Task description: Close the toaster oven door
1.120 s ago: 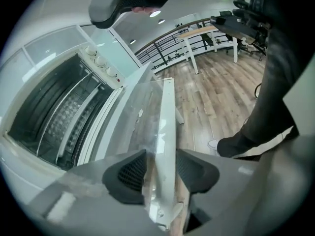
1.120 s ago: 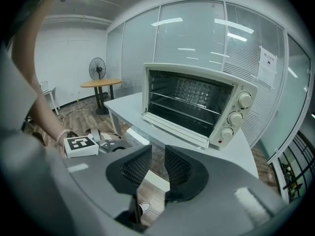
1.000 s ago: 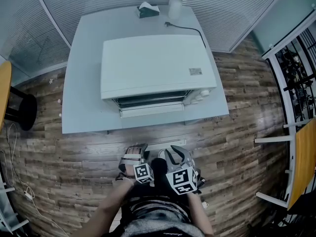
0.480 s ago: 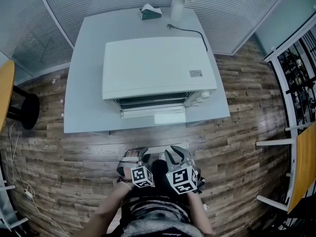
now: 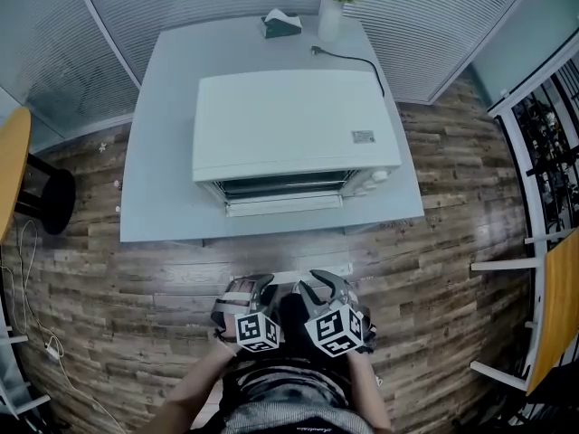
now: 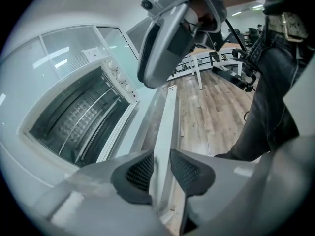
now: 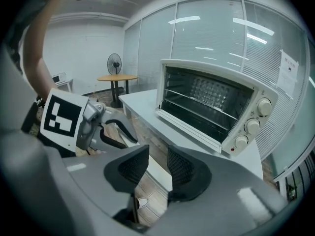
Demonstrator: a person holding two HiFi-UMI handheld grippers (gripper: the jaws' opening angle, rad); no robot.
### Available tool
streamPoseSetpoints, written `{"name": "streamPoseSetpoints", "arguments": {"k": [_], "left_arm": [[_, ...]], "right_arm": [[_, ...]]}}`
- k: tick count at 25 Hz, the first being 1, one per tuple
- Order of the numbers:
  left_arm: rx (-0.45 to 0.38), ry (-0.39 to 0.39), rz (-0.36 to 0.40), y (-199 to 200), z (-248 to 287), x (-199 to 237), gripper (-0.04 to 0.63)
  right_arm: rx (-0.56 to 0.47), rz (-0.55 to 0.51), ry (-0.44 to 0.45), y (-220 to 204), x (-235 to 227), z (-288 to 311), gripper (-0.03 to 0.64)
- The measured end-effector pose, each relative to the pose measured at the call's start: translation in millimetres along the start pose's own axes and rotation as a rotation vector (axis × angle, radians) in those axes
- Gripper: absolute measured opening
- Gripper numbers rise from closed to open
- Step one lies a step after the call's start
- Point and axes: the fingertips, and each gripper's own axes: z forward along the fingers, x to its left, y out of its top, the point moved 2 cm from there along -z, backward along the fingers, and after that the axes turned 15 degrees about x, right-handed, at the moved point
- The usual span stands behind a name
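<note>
The white toaster oven (image 5: 294, 125) stands on a grey table (image 5: 154, 188) with its door (image 5: 283, 205) folded down at the front. Both grippers hover over the wooden floor close to the person's body, well short of the table. My left gripper (image 5: 242, 289) is open and empty. Its jaws have just been closing, and only the table edge (image 6: 167, 127) shows through the gap. My right gripper (image 5: 321, 286) is also open and empty, its jaws having just been opening. The right gripper view shows the oven cavity (image 7: 206, 102), the lowered door (image 7: 184, 127) and the left gripper (image 7: 110, 132).
A tissue box (image 5: 282, 23), a vase of flowers (image 5: 331, 3) and the oven's power cord (image 5: 348, 57) sit at the table's back. A black stool (image 5: 45, 202) and an orange chair (image 5: 9, 161) stand at the left, and a white frame (image 5: 534, 269) at the right.
The left gripper has lifted a little and its jaws have narrowed. The right gripper's jaws have widened slightly. The oven door still hangs open.
</note>
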Motion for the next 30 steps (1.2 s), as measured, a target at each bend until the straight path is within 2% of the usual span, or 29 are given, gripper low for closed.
{"name": "streamPoseSetpoints", "arguments": {"k": [8,14,23,26,28,30], "left_arm": [[-0.065,0.020,-0.025,9.6,-27.5,21.4,0.104],[-0.105,0.035,-0.071,16.8,-44.5,37.7,0.101],[-0.121,0.072,-0.049,25.7,-62.1,61.4,0.086],[-0.140,0.074,-0.099,27.6,-68.5,70.0,0.087],[-0.158,0.056,-0.155,27.3,-74.2,75.5,0.109],[-0.172,0.071,-0.182,26.3,-82.8,83.0,0.122]], "right_arm": [[0.064,-0.119,-0.035,-1.9,5.9,5.7,0.130],[0.112,-0.217,-0.085,-1.8,3.8,7.2,0.129],[0.102,-0.288,-0.138,14.4,-9.3,-0.9,0.100],[0.083,-0.289,-0.138,22.5,-14.8,-7.0,0.098],[0.063,-0.284,-0.138,28.6,-19.0,-10.7,0.097],[0.045,-0.279,-0.140,34.3,-23.1,-13.8,0.097]]}}
